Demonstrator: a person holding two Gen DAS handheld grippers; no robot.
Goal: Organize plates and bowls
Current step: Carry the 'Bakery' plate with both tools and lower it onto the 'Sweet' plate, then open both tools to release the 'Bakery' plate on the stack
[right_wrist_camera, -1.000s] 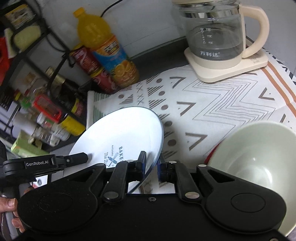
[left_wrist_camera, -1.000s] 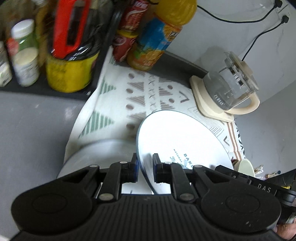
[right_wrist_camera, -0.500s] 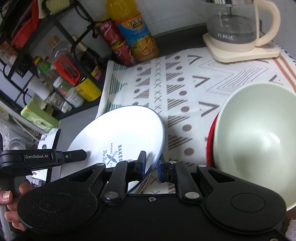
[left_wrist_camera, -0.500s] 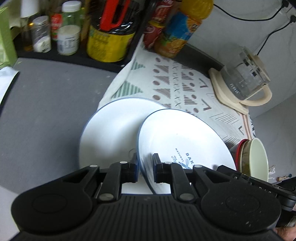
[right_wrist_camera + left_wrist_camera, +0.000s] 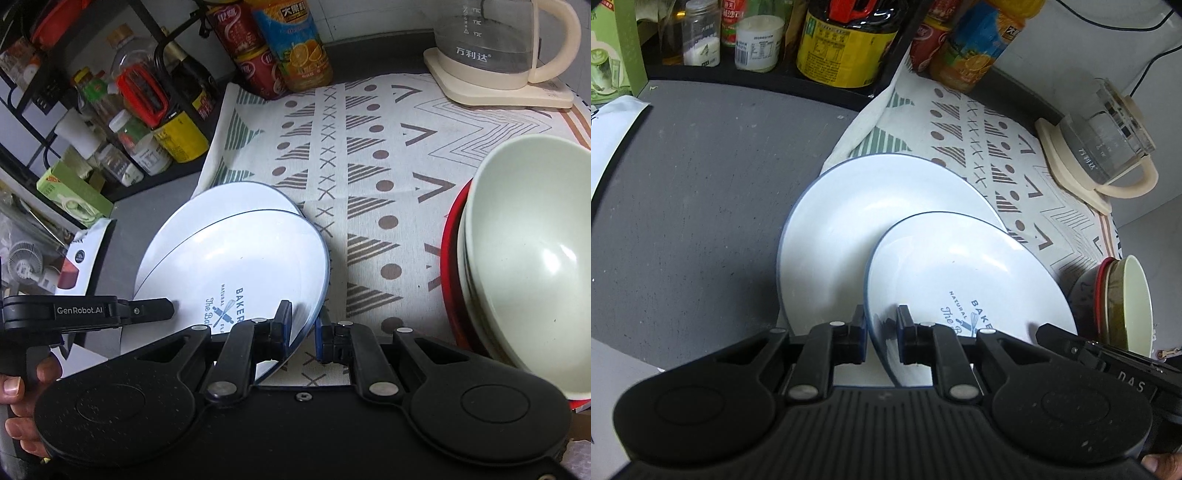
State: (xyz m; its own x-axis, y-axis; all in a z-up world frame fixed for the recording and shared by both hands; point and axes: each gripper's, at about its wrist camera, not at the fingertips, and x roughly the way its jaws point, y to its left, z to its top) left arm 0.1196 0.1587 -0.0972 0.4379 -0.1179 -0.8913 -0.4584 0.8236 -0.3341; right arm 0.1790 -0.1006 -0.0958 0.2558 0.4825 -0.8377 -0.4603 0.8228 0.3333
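A white plate with blue rim and "Bakery" print (image 5: 960, 269) (image 5: 236, 258) is held tilted between both grippers. My left gripper (image 5: 881, 334) is shut on its left rim; my right gripper (image 5: 303, 328) is shut on its right rim. Under it a larger plain white plate (image 5: 849, 214) (image 5: 236, 195) lies flat at the left edge of the patterned cloth (image 5: 369, 147). A pale green bowl (image 5: 535, 251) (image 5: 1134, 302) sits nested in a red-rimmed bowl (image 5: 448, 258) at the right.
A glass kettle on a cream base (image 5: 491, 48) (image 5: 1108, 147) stands at the back right. An orange juice bottle (image 5: 295, 44) and red cans (image 5: 255, 62) stand behind the cloth. A black rack with jars and bottles (image 5: 140, 110) (image 5: 757, 37) lines the left back.
Both grippers have pulled back and up with the printed plate. The larger plate beneath has come fully into view, and the printed plate now hangs over its right part.
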